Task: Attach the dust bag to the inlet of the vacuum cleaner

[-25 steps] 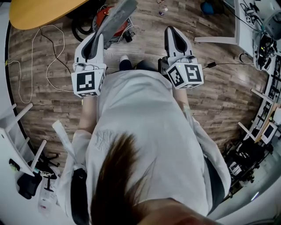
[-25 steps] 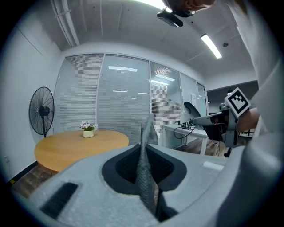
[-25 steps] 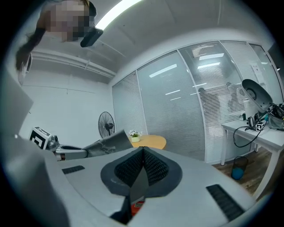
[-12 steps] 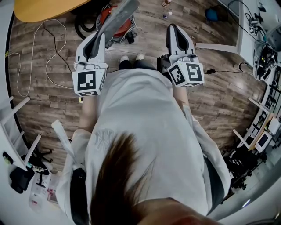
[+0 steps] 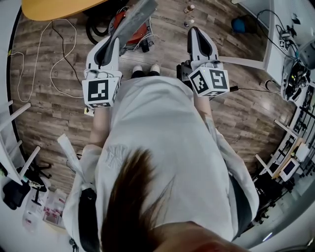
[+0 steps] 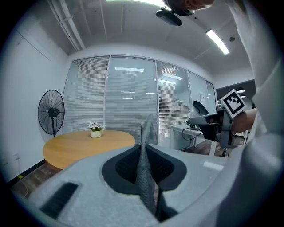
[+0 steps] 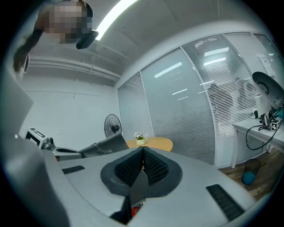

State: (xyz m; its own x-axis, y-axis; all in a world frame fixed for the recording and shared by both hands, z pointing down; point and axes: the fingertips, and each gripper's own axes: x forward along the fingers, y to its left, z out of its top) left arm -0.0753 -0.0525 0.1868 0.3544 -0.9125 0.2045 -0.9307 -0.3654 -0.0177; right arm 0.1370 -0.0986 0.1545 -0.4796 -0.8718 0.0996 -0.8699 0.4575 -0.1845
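My left gripper [image 5: 112, 43] is shut on a flat grey dust bag [image 5: 134, 18], which sticks out ahead of it over the red vacuum cleaner [image 5: 117, 18] on the wooden floor. In the left gripper view the bag [image 6: 146, 133] stands edge-on between the dark pads [image 6: 126, 166] of the left gripper [image 6: 144, 148]. My right gripper [image 5: 193, 32] is level beside the left one, its jaws shut with nothing in them. In the right gripper view the right gripper [image 7: 143, 151] has its pads meeting, and the bag [image 7: 106, 144] shows at the left. The vacuum's inlet is hidden.
A round wooden table [image 5: 54, 7] stands at the far left, with a fan [image 6: 51, 111] behind it. A white cable [image 5: 54, 69] loops over the floor. A black hose [image 5: 91, 32] lies by the vacuum. A white desk [image 5: 246, 61] and cluttered racks [image 5: 290, 147] are at the right.
In the head view the floor, cable and vacuum have slid slightly as the person shifts. Both grippers keep their posture. The bag stays in the left gripper.
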